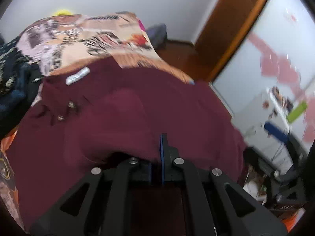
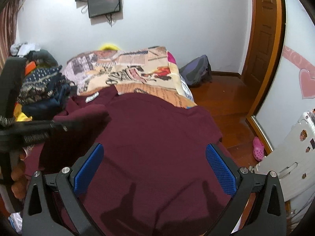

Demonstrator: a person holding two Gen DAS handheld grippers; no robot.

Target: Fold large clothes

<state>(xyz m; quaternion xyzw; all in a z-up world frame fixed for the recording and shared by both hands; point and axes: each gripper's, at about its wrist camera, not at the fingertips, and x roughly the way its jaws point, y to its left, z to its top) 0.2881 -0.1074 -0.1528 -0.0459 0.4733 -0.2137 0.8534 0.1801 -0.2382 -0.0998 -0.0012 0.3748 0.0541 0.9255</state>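
Left wrist view showed my left tongs (image 1: 157, 153) clamped on a fold of the maroon garment (image 1: 137, 108) spread over the bed (image 1: 122, 39) ahead; right tongs (image 2: 155, 169) gaped empty above it. Thin cloth could slip free mid-fold.

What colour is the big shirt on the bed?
Dark maroon shirt, best seen in the right wrist view.

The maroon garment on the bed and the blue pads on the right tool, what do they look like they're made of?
The maroon garment looks like soft matte woven or knit cloth: it drapes, creases and shows no shine. The blue pads look like moulded rubber or soft plastic, going by their fine dotted grip texture; which one is unclear.
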